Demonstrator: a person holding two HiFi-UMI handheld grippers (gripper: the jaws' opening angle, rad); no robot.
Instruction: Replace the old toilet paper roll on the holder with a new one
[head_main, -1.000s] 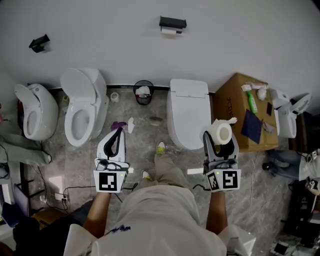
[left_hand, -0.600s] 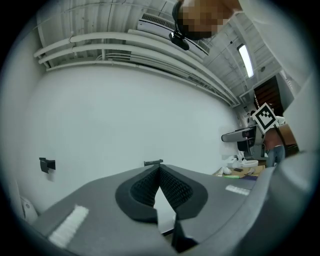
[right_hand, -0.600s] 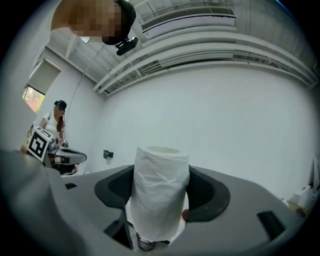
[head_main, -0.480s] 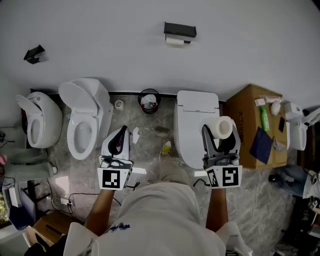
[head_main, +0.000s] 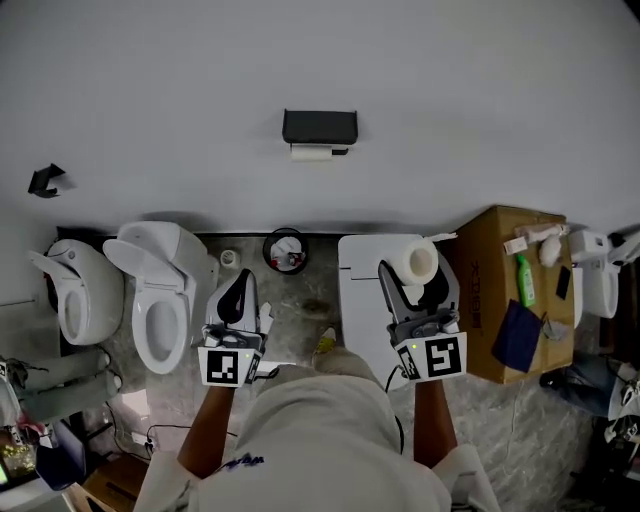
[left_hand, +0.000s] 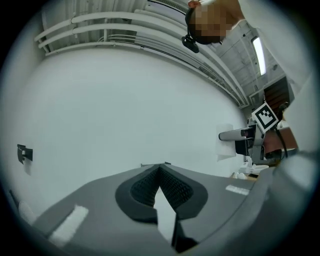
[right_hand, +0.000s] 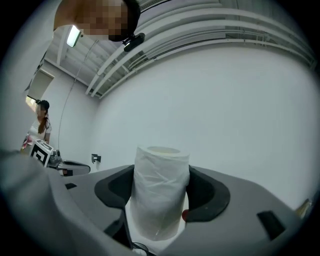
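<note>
A black paper holder (head_main: 320, 128) is fixed on the white wall, with the thin old roll (head_main: 312, 152) under it. My right gripper (head_main: 418, 272) is shut on a full white toilet paper roll (head_main: 415, 262), which stands upright between the jaws in the right gripper view (right_hand: 161, 192). It hangs over the closed white toilet (head_main: 370, 300), below and right of the holder. My left gripper (head_main: 238, 295) is shut and empty, its tips (left_hand: 160, 172) meeting in front of the bare wall. The holder's top edge just peeks over them.
Two open toilets (head_main: 155, 290) (head_main: 75, 290) stand at the left, a small waste bin (head_main: 286, 250) against the wall. A cardboard box (head_main: 515, 285) with bottles and a dark cloth is at the right. Cables lie on the floor at the lower left.
Both grippers have come closer to the wall, with the roll carried along. The holder now appears larger and lower in the head view, and nearer the middle.
</note>
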